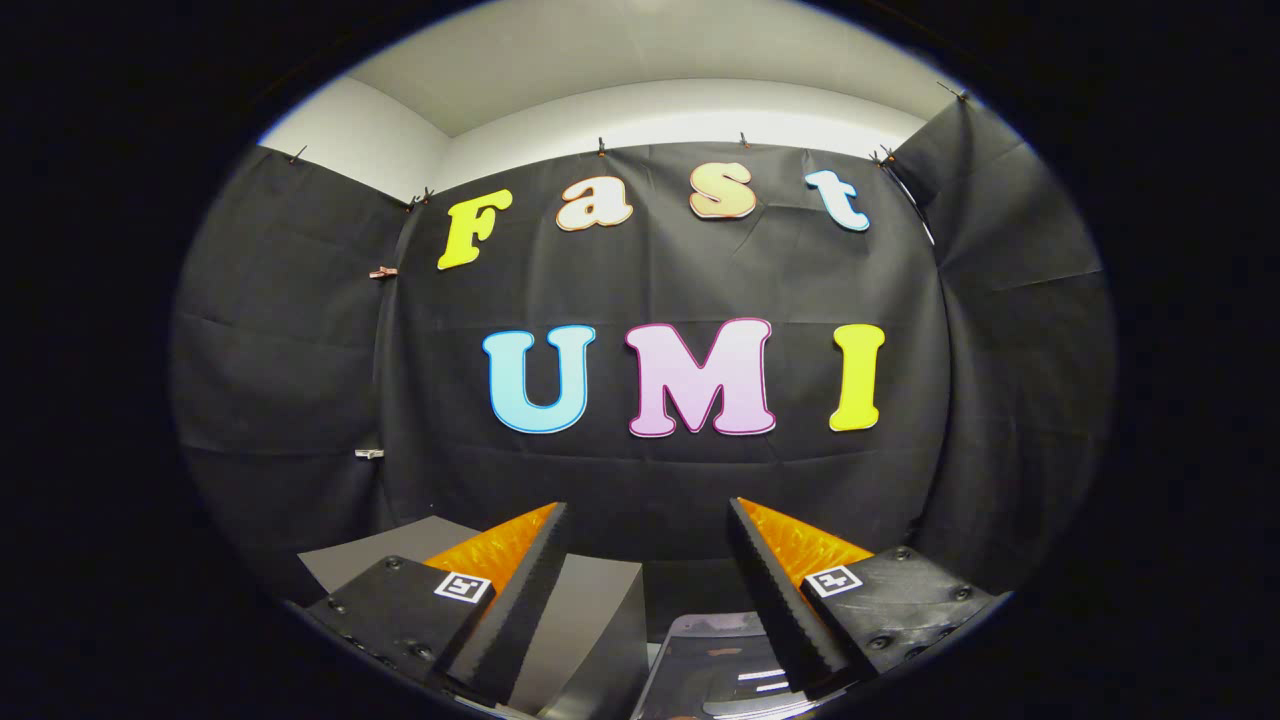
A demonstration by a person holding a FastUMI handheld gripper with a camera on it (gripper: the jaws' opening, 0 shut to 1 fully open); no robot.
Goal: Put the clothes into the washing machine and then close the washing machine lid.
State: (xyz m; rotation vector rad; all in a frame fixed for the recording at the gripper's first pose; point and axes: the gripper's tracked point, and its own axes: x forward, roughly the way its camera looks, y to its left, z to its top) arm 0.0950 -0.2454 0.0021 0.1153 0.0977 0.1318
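1. The washing machine (725, 665) shows as a small part, low down between the two fingers and just below their tips. What can be seen is a dark, glossy, rounded-cornered panel with a pale rim, which looks like its lid or top; bright streaks of light reflect off it.
2. Whether that lid is up or down cannot be told from this angle.
3. Just left of the washing machine, a grey flat-sided panel (590, 625) rises between the fingers, close to the left one; what it belongs to cannot be told.
4. A further grey slab (385, 555) lies to the left of the left finger, partly hidden behind it.
5. The gripper (648, 510) is spread wide, with a broad gap between its fingers and nothing held in that gap.
6. The left finger (525, 590) and the right finger (775, 590) both have ridged inner faces, and neither touches anything.
7. Each finger carries a small square black-and-white marker on its mount, one by the left finger (463, 587) and one by the right (833, 579).
8. The gripper points level and a little upward, toward the black cloth wall (660, 260) of the booth, which hangs well beyond the fingertips.
9. The cloth is pinned along its top edge with small clips (601, 146), and a pale wall and ceiling (650, 110) show above it.
10. More black cloth panels close in the booth on both sides.
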